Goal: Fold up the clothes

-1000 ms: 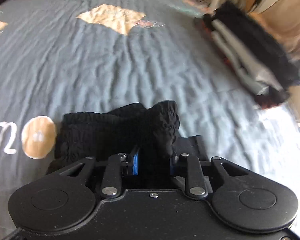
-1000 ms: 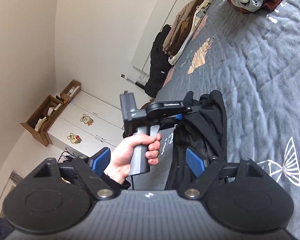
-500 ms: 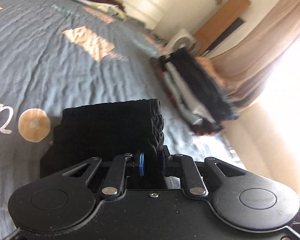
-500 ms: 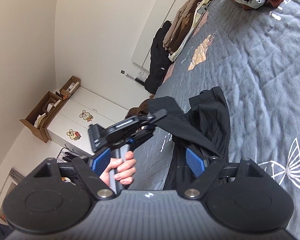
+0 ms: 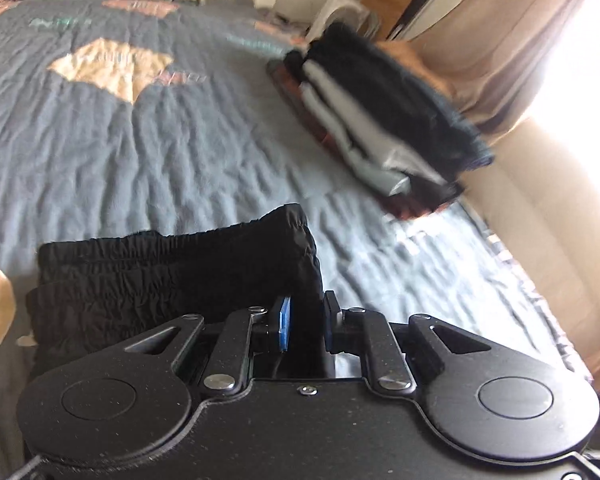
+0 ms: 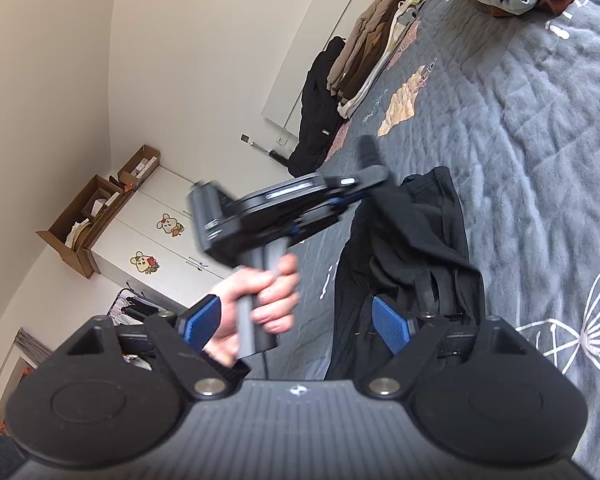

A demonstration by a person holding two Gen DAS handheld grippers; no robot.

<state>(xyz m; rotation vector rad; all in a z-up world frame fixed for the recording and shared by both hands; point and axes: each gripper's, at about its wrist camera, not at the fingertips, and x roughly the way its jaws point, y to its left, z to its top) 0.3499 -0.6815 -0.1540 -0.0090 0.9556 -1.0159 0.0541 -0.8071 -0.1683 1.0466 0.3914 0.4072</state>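
A black garment (image 5: 172, 280) with a gathered elastic band lies bunched on the grey-blue quilt (image 5: 140, 152). My left gripper (image 5: 305, 322) is shut on its right end, and cloth fills the narrow gap between the blue pads. In the right wrist view the same garment (image 6: 412, 240) lies crumpled lengthwise on the bed. The left gripper (image 6: 340, 200), blurred and held by a hand (image 6: 268, 300), hovers at its upper edge. My right gripper (image 6: 296, 324) stands open near the garment's near end, its pads touching nothing.
A stack of folded clothes (image 5: 380, 128) sits at the bed's right side near a curtain (image 5: 500, 40). Coats (image 6: 372, 60) are piled at the far end of the bed. A white wardrobe (image 6: 160, 240) with cardboard boxes on top stands by the wall.
The left gripper pulled the garment's edge out to the left and has now swung back over the garment. Its view turned toward the window, then back. The right gripper stayed put.
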